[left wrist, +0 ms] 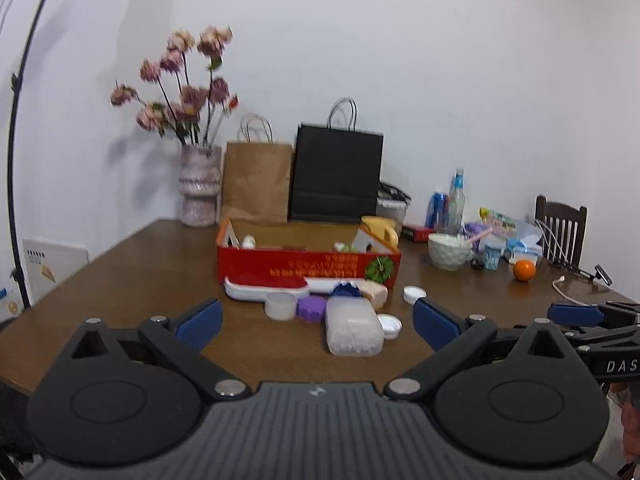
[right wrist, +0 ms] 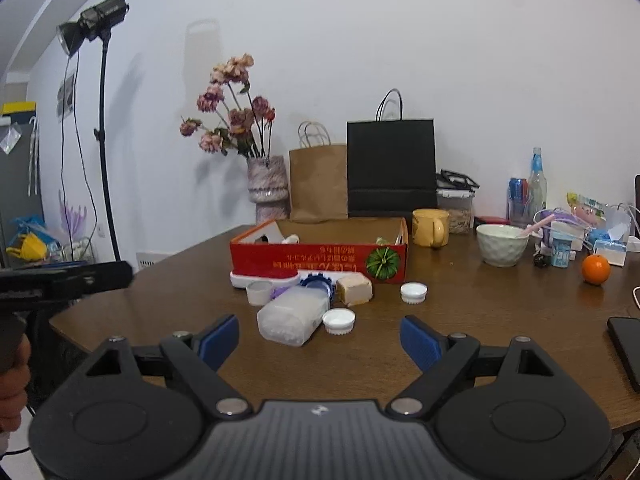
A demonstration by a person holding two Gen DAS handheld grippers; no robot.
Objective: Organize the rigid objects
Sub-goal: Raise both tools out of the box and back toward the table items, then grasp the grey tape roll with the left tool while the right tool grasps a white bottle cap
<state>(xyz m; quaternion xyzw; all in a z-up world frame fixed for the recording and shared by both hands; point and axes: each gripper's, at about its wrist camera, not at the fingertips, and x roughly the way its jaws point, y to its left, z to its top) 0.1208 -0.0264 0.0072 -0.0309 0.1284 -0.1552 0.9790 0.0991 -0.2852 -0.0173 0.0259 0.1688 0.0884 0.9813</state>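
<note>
A red cardboard box stands open in the middle of the brown table. In front of it lie a red-and-white case, a clear plastic container, a purple lid, a blue lid, a tan block, a white cup and white caps. My left gripper is open, short of the pile. My right gripper is open too, nothing between its fingers.
Behind the box stand a vase of flowers, a brown bag and a black bag. A yellow mug, a bowl, an orange, bottles and clutter fill the right. A phone lies at the right edge.
</note>
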